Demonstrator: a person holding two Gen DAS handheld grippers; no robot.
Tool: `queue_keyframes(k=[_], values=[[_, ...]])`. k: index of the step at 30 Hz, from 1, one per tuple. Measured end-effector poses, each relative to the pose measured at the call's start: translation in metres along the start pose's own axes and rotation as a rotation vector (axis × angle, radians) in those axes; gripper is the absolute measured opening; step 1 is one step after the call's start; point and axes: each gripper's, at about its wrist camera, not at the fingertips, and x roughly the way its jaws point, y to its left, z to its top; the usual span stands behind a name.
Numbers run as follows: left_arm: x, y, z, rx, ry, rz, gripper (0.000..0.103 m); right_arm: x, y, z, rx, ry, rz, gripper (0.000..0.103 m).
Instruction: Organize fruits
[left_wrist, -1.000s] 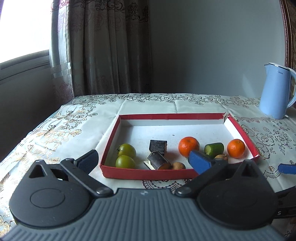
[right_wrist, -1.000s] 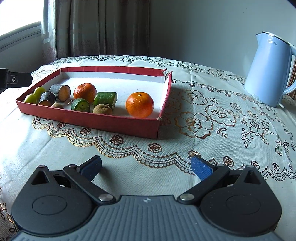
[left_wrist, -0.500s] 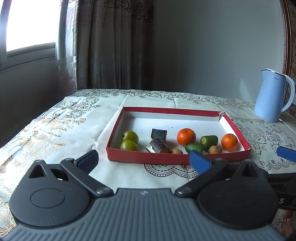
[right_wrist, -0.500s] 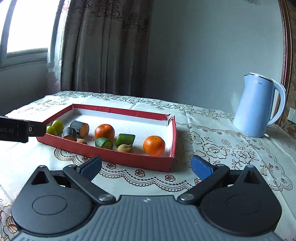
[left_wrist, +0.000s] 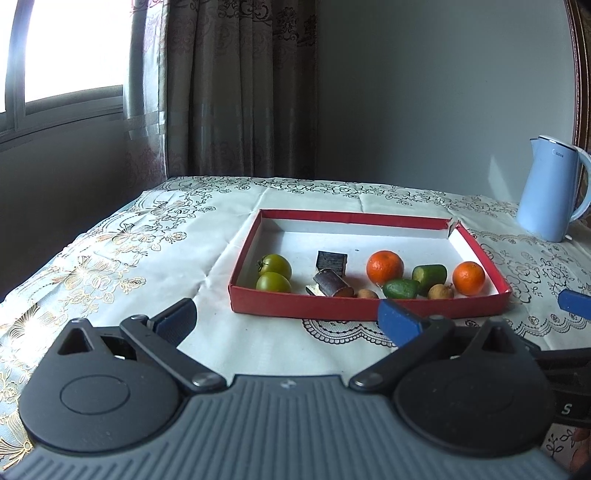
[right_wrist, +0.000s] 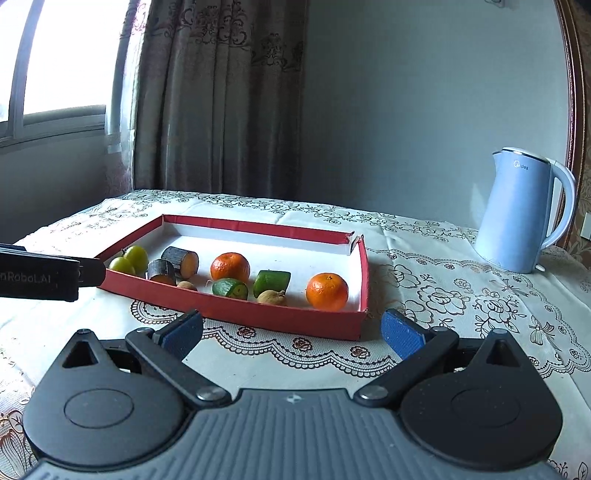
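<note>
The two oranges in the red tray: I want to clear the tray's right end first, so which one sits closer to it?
The orange beside the red tray's right wall; the other orange sits mid-tray, left of the green pieces.

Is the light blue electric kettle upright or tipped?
Upright: the light blue electric kettle stands on its base on the tablecloth, lid on top.

"Midea" on blue kettle (right_wrist: 521, 210), "nRoboLAI" on left gripper (right_wrist: 40, 277)
</note>
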Motion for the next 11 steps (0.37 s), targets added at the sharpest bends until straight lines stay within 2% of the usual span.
queue_keyframes(k=[11], values=[[0.0009,-0.0026,-0.0049,0.015,0.015,0.031,0.103,-0.0003,0.0045,-0.0023,-0.023,0.004,-0.003,0.103]])
